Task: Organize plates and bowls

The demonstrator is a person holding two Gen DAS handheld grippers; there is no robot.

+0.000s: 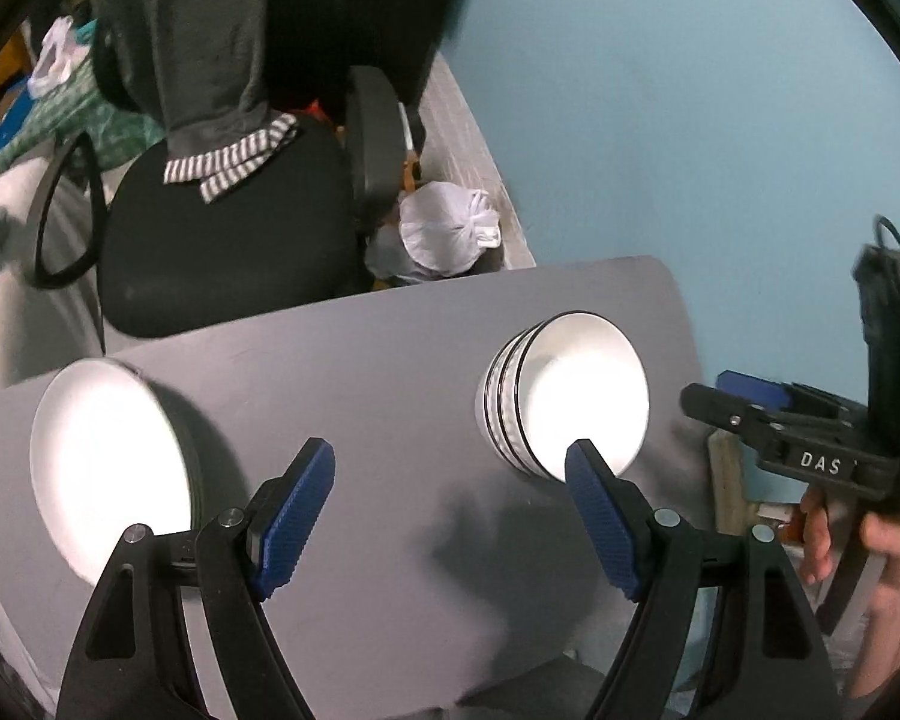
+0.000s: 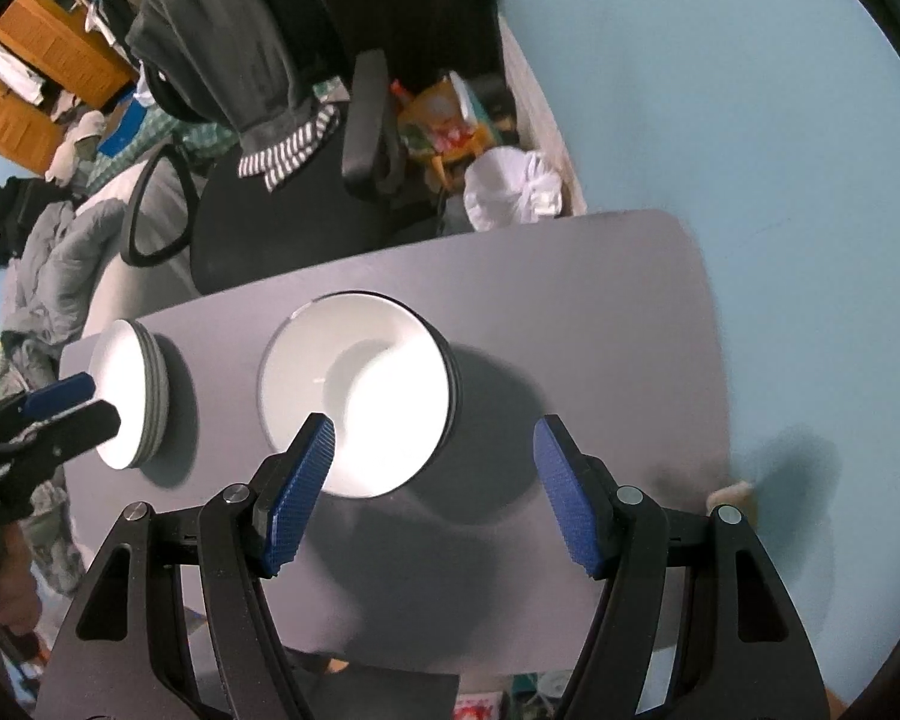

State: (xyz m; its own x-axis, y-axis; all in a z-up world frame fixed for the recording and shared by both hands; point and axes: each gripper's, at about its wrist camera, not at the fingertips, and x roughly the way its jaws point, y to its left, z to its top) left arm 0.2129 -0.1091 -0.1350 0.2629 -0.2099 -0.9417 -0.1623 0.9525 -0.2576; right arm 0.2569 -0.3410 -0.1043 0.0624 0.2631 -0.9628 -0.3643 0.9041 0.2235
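Both the left gripper (image 1: 450,468) and right gripper (image 2: 435,450) hover spread wide, holding nothing. The bowl stack (image 1: 561,396) sits between them on the grey table (image 1: 360,372); the plate stack (image 1: 111,456) lies beyond the left gripper's left finger.

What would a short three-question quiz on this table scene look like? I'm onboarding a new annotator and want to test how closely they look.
1. True or false: the left gripper is shut on a bowl.
2. Which crockery sits nearer the office chair side of the grey table?
A. the stack of bowls
B. the stack of plates
3. Fill in: the right gripper has its jaws ____.

Key:
1. False; its jaws are open above the table, holding nothing.
2. B
3. open
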